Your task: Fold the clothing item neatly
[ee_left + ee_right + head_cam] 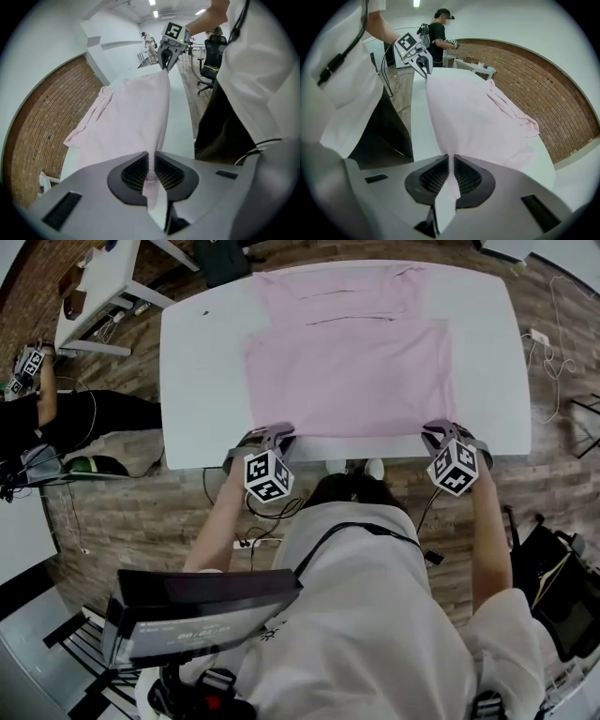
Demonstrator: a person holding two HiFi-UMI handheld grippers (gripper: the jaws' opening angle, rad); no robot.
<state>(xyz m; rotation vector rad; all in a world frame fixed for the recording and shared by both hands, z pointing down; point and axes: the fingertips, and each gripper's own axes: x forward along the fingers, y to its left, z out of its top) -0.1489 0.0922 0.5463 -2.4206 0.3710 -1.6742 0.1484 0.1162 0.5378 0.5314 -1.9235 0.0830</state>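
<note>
Pinching the pink shirt (352, 371) hem at the bench's (202, 381) near edge with left gripper (272, 435) and right gripper (439, 431) fingers, I risk a corner slipping if I lift unevenly.

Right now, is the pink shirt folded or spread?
Spread out: the pink shirt lies flat on the table, near corners pinched by left hand-held gripper and right hand-held gripper.
</note>
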